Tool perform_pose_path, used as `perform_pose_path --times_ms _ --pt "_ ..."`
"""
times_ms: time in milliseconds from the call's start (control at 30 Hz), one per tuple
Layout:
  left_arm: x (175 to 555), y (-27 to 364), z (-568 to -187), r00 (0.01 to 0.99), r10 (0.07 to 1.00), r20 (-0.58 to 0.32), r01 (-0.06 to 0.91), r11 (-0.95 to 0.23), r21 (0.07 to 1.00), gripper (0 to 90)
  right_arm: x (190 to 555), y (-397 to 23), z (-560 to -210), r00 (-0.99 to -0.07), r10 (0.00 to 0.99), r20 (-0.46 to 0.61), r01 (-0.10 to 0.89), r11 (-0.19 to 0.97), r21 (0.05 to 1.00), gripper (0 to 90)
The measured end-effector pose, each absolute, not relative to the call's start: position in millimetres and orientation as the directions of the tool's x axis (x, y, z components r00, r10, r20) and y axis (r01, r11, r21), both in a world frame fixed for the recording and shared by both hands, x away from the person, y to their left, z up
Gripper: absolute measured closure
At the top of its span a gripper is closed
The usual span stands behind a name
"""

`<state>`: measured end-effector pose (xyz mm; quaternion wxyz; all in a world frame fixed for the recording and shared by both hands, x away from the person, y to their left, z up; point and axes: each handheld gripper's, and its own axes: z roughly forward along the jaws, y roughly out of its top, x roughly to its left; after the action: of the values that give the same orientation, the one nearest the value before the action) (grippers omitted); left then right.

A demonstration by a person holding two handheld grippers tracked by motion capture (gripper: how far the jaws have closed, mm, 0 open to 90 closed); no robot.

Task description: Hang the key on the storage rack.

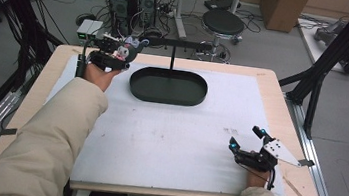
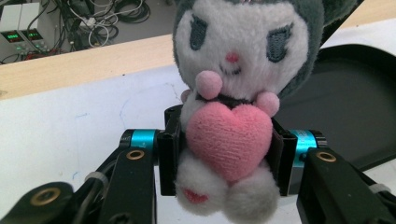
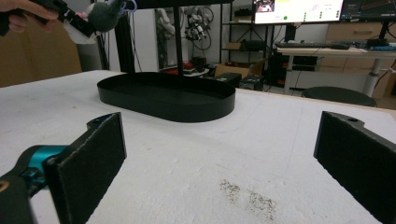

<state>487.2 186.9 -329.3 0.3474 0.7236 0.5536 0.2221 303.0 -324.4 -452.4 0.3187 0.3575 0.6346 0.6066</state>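
Observation:
A small plush toy (image 2: 233,93) with a grey hood, white face and pink heart sits squeezed between the jaws of my left gripper (image 2: 226,154). In the high view that gripper (image 1: 126,52) hovers at the table's far left with the plush toy (image 1: 125,50) in it, just left of the black oval tray (image 1: 169,86). My right gripper (image 1: 245,138) rests low at the near right of the white mat, its jaws wide apart with nothing between them. In the right gripper view its pads (image 3: 91,158) frame bare mat, with the tray (image 3: 166,98) ahead and the plush toy (image 3: 100,16) held up at the top left.
A black post (image 1: 173,52) with a crossbar rises from the tray's far side. The white mat (image 1: 157,136) covers most of the wooden table (image 1: 275,85). A thin wooden stick (image 1: 293,187) lies near the right front corner. Computers, cables and a stool stand beyond the table.

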Motion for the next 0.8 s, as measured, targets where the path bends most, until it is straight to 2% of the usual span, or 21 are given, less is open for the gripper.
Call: perform_pose_path --times_ms 367,500,567,667,800 --pt "493 173 -351 0.389 0.921 0.004 0.629 -0.269 0.729 54.6 303 -325 -453 -0.542 0.840 0.029 0.065 0.008 0.998 1.4" --pt "494 174 -356 0.414 0.910 -0.022 0.635 -0.271 0.723 52.2 303 -325 -453 -0.541 0.841 0.029 0.066 0.008 0.998 1.4" --pt "493 175 -356 0.419 0.908 -0.008 0.632 -0.285 0.721 50.2 303 -324 -453 -0.541 0.840 0.029 0.066 0.008 0.998 1.4" --pt "491 180 -355 0.451 0.892 -0.009 0.616 -0.304 0.727 42.0 303 -325 -453 -0.542 0.840 0.029 0.066 0.008 0.998 1.4" --pt "485 190 -351 0.524 0.847 -0.091 0.599 -0.290 0.747 15.3 303 -324 -452 -0.540 0.841 0.032 0.069 0.007 0.998 1.4"
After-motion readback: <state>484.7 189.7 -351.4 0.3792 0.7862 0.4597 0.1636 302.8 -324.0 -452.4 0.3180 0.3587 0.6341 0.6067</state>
